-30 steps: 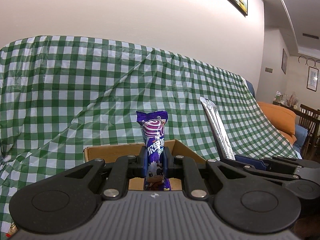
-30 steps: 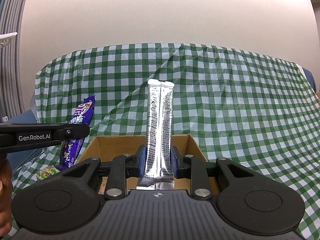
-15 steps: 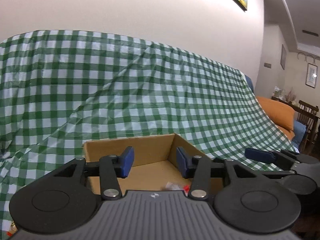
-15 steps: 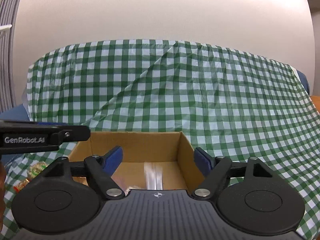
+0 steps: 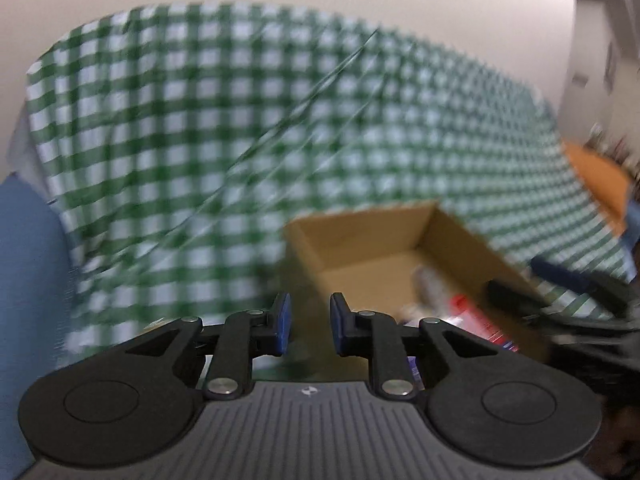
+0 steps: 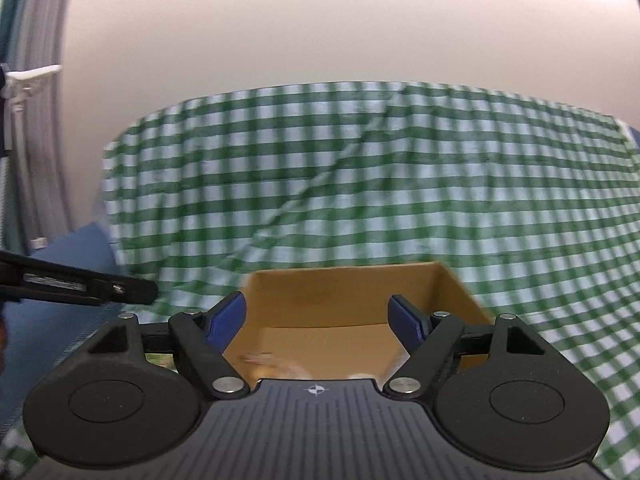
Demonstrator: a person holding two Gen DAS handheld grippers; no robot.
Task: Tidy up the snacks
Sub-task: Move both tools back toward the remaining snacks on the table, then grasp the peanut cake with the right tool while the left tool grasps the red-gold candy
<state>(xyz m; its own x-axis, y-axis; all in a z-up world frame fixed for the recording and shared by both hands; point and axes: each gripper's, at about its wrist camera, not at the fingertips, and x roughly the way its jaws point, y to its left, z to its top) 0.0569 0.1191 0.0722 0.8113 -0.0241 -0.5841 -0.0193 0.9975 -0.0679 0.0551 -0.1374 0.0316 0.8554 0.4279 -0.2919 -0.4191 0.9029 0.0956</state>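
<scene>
An open cardboard box [image 5: 372,236] stands on the green checked cloth [image 5: 200,140], with several blurred snack wrappers [image 5: 468,312] lying inside. My left gripper [image 5: 310,322] sits just left of the box's near corner. Its jaws are closing, with a narrow gap and nothing between them. In the right wrist view, my right gripper [image 6: 318,318] hangs open and wide over the box [image 6: 344,292], holding nothing. Pale blurred wrappers [image 6: 272,362] show on the box floor below it. The left gripper's fingers [image 6: 80,284] reach in from the left edge of that view.
The checked cloth [image 6: 360,160] drapes up over a sofa back against a plain wall. A blue cushion [image 5: 28,280] lies at the left and an orange cushion [image 5: 592,176] at the far right. The right gripper's fingers [image 5: 560,276] cross the box's right rim.
Both grippers let go: the purple packet and the silver stick are gone from the jaws. The left gripper has swung left of the box and its jaws have narrowed again. The right stays wide.
</scene>
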